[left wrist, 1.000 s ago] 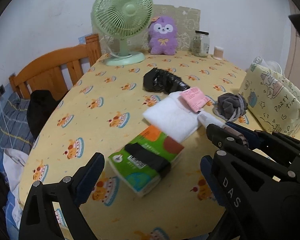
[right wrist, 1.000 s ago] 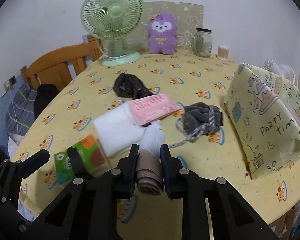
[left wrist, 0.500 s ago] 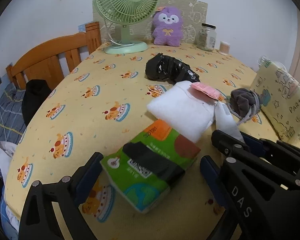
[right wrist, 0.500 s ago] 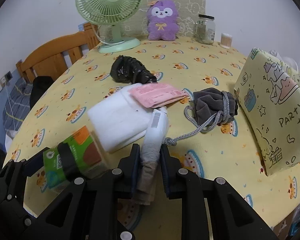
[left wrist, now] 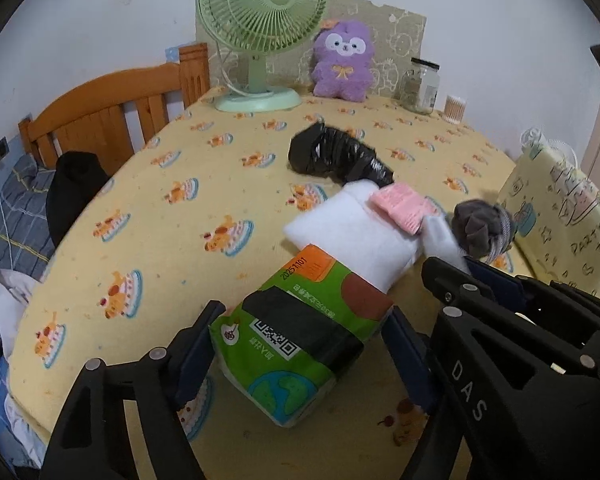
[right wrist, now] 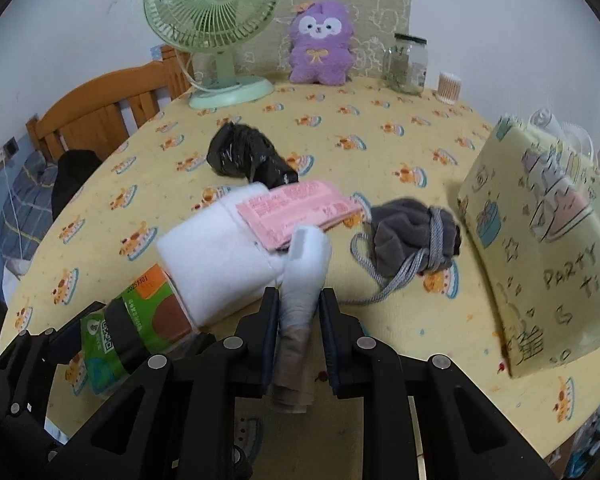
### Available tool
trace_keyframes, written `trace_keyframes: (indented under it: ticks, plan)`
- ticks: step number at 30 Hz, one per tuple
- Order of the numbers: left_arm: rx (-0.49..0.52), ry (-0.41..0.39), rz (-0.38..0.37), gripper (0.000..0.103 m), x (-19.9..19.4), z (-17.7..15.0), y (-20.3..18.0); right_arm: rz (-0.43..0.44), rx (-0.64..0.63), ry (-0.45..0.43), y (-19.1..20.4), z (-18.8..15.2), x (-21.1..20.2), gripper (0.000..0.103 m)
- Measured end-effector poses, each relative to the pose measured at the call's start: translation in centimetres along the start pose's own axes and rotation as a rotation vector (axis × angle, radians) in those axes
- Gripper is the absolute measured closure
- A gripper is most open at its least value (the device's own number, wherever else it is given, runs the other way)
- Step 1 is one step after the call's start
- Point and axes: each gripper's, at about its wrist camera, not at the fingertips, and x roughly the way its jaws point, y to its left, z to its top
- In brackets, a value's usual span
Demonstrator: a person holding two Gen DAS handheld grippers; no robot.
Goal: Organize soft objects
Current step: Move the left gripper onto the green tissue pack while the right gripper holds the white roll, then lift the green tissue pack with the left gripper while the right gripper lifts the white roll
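My left gripper (left wrist: 300, 332) is open, with its jaws on either side of a green tissue pack (left wrist: 300, 328) that lies on the yellow tablecloth (left wrist: 160, 216); the pack also shows in the right wrist view (right wrist: 132, 328). My right gripper (right wrist: 298, 312) is shut on a white and beige rolled sock (right wrist: 302, 276) and holds it over the table's near edge. Behind lie a folded white cloth (right wrist: 216, 256), a pink packet (right wrist: 296, 208), a grey drawstring pouch (right wrist: 412, 236) and a crumpled black bag (right wrist: 248, 156).
A yellow "Party Time" bag (right wrist: 540, 232) stands at the right. A green fan (left wrist: 260, 28), a purple plush toy (left wrist: 342, 60), a glass jar (left wrist: 420, 84) and a small swab cup (left wrist: 455, 108) line the far edge. A wooden bed frame (left wrist: 100, 120) is to the left.
My left gripper moved forward and down, so its jaws now flank the green tissue pack. My right gripper moved forward with the sock towards the white cloth.
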Motion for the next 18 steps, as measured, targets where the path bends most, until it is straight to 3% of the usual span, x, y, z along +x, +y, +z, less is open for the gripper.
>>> trace_keyframes:
  ticks: [18]
  plan:
    - [0.009, -0.073, 0.052, 0.023, -2.2, 2.0, -1.4, 0.038, 0.007, -0.088, -1.5, 2.3, -2.9, 0.077]
